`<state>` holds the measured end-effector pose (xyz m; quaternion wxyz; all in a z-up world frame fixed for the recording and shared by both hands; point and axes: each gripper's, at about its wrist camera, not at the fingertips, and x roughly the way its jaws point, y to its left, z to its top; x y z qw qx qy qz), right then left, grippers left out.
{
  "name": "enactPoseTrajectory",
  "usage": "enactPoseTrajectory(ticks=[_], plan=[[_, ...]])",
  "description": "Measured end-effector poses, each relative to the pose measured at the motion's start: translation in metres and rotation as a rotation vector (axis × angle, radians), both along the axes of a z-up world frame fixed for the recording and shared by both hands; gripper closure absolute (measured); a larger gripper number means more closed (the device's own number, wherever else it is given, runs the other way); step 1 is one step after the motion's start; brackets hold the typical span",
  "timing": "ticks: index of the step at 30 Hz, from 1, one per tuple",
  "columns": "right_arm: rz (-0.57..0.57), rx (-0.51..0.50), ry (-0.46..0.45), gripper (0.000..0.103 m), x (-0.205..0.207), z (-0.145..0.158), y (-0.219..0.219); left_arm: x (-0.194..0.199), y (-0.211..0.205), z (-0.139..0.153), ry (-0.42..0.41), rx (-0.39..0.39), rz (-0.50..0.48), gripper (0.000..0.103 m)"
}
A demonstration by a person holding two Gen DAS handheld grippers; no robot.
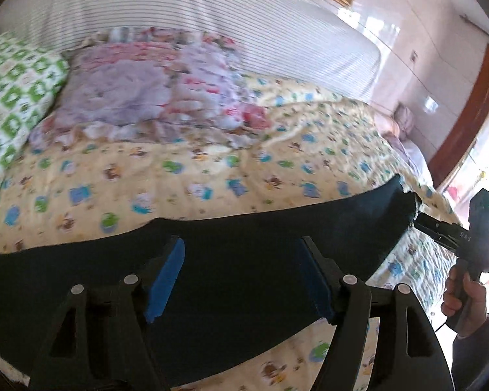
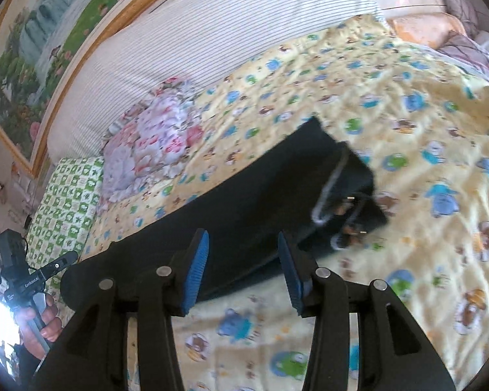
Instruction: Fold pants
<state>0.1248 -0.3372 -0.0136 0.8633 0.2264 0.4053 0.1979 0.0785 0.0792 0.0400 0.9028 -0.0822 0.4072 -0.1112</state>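
Both views motion-blurred; bedspread print and pillow detail are smeared. Pants [image 1: 238, 260] read as a flat near-black strip, so seams and leg split are hard to make out. Left-wrist view cuts the strip off at the frame's left edge, and the gripper body hides its near edge. Waist end shows only in the right-wrist view: pale drawcords with metal tips, blurred.

Writing: "DAS" on the right gripper's [image 1: 422, 224] body in the left-wrist view. The label on the left gripper [image 2: 70, 257] in the right-wrist view is too small to read.

Pants lie stretched across the yellow cartoon-print bedspread [image 1: 212, 176], near the bed's front edge, folded lengthwise as far as I can tell.

Left gripper: jaws apart, blue pads over the middle of the strip, not pressing on it. Right gripper: jaws apart, nothing clamped; in the left-wrist view its tips sit just at the strip's far-right end, contact unclear.

Floral pillow [image 1: 140, 94] and green checked pillow [image 1: 13, 97] sit well behind the pants.
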Motion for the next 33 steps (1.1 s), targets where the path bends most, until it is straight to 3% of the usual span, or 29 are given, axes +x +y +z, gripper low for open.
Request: enactPoseTrajectory(ticks=[7, 16, 25, 33], plan=[[-0.039, 0.006, 0.005, 0.046, -0.006, -0.002, -0.021, 0.015, -0.027, -0.004, 0.025, -0.031, -0.047, 0.029], [-0.107, 0.038, 0.046, 0.046, -0.007, -0.017, -0.043, 0.048, -0.074, -0.010, 0.068, -0.013, -0.165, 0.027], [-0.152, 0.176, 0.111, 0.041, -0.003, -0.042, -0.058, 0.111, -0.156, -0.018, 0.124, 0.016, -0.372, 0.026], [-0.231, 0.343, 0.152, 0.039, 0.015, -0.052, -0.073, 0.178, -0.231, -0.044, 0.262, -0.016, -0.535, 0.025]])
